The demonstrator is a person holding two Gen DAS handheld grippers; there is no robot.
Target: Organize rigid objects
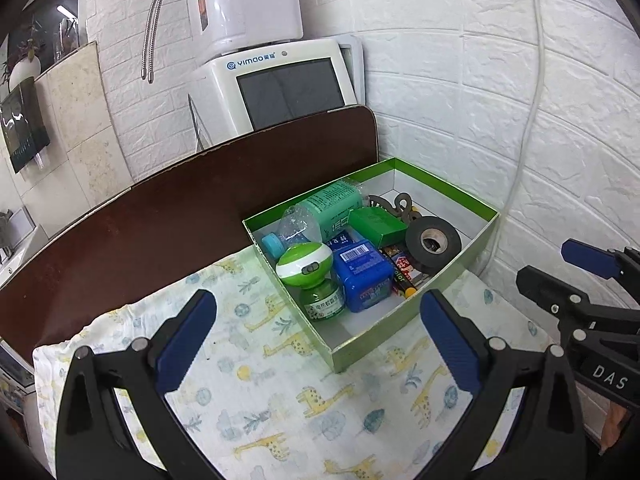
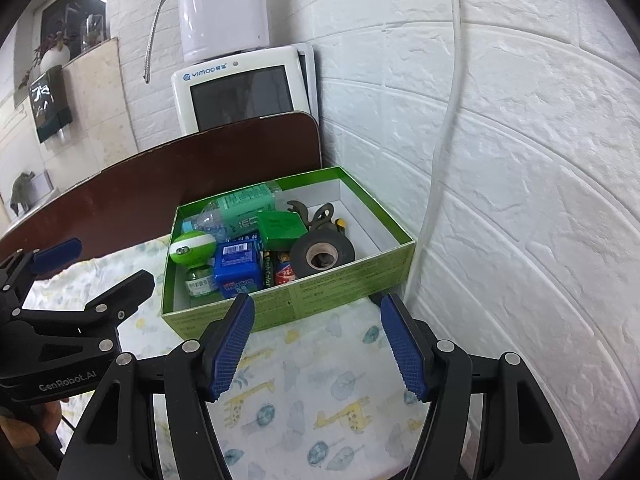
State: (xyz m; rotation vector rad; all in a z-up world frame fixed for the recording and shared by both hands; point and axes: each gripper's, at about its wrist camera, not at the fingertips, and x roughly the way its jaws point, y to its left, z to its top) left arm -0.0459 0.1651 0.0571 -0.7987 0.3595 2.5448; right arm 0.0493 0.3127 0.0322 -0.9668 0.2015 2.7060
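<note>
A green cardboard box (image 1: 472, 256) (image 2: 344, 292) sits on a giraffe-print cloth (image 1: 260, 392) (image 2: 320, 392) by the wall. In it lie a green-and-white repellent bottle (image 1: 306, 266) (image 2: 192, 252), a blue tin (image 1: 362, 274) (image 2: 238, 266), a roll of black tape (image 1: 433, 240) (image 2: 322, 254), a small green box (image 1: 376, 224) (image 2: 280, 228), a clear bottle with a green label (image 1: 328, 208) (image 2: 240, 204) and a dark metal piece (image 1: 402, 206) (image 2: 320, 216). My left gripper (image 1: 318, 316) is open and empty in front of the box. My right gripper (image 2: 318, 316) is open and empty at the box's near wall.
A dark brown table (image 1: 160, 220) (image 2: 160, 184) lies under the cloth. A white water appliance (image 1: 276, 80) (image 2: 240, 92) stands behind it against the white brick wall (image 1: 520, 100). A white cable (image 1: 532, 100) (image 2: 444, 128) runs down the wall beside the box.
</note>
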